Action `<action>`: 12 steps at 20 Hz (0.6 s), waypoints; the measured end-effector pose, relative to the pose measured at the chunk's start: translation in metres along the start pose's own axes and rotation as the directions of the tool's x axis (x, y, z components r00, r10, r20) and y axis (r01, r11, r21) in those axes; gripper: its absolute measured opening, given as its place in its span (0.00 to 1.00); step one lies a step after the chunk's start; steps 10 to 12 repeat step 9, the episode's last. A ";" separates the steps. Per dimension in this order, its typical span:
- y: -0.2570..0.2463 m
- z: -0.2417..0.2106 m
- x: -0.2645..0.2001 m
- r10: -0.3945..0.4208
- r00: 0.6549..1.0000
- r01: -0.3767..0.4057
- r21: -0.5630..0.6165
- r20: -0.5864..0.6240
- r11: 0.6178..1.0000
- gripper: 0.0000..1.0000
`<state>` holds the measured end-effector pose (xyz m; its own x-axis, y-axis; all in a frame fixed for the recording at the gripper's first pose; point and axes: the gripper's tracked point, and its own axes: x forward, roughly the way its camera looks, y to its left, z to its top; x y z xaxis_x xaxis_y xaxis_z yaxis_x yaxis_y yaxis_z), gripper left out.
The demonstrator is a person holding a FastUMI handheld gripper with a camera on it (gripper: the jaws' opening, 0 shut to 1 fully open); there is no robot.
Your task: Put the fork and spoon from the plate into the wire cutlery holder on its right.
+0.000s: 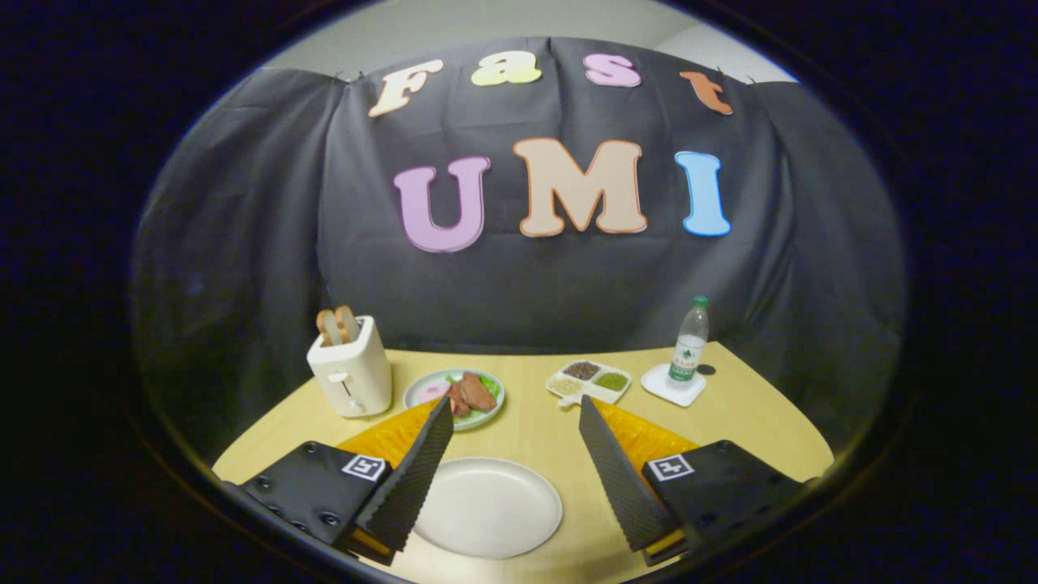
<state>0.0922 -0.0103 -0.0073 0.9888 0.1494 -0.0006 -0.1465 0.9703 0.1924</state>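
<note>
A white plate [486, 507] lies on the wooden table [535, 430], low between my two fingers, and its surface is bare. My gripper [516, 403] hovers above it with the fingers spread wide and nothing between them. The left finger's pad [413, 478] covers the plate's left rim.
Beyond the fingers stand a cream toaster [350, 369] with two bread slices, a green-rimmed plate of food [456, 395], a divided dish of seeds [589, 380], and a water bottle [689, 341] on a white coaster. Black cloth closes off the back of the table.
</note>
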 end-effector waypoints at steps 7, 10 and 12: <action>-0.007 0.016 -0.022 -0.043 0.994 0.047 -0.033 0.096 0.998 1.00; -0.009 0.018 -0.021 -0.060 0.993 0.061 -0.011 0.104 0.998 1.00; -0.009 0.018 -0.021 -0.060 0.993 0.061 -0.011 0.104 0.998 1.00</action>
